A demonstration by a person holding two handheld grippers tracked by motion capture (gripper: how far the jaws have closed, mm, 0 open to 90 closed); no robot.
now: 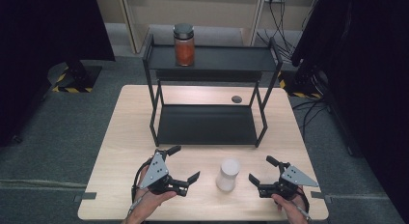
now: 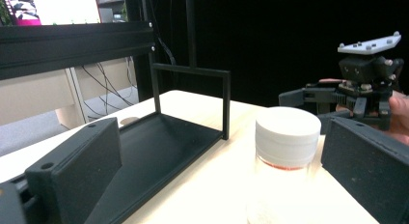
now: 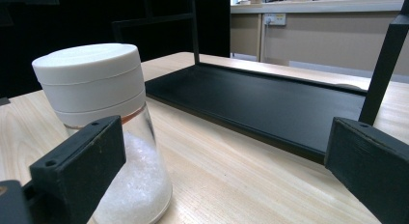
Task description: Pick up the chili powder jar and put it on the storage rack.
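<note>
The two hand-held grippers sit at the near edge of the bench point(image 1: 120, 137), the left hand-held gripper point(image 1: 184, 162) and the right hand-held gripper point(image 1: 260, 170) both spread wide and empty, each gripped by a hand coming up from below. Between them, on the bench top and touching neither, stands the white-capped jar point(image 1: 227, 175), upright, holding a white granular fill. In the right gripper view the jar point(image 3: 103, 132) stands close by the left-hand jaw of that view and not between the two; in the left gripper view the jar point(image 2: 284, 151) lies just ahead, nearer the right-hand jaw. Beyond stands a black rack point(image 1: 212, 125) whose lower shelf is bare, while its upper shelf carries an orange-filled jar point(image 1: 184, 45). The step in hand looks like the approach before a grasp, the jar not yet taken. The next move likely calls for one gripper to swing until the jar sits squarely between its jaws, then close on the glass below the cap without tipping it.
</note>
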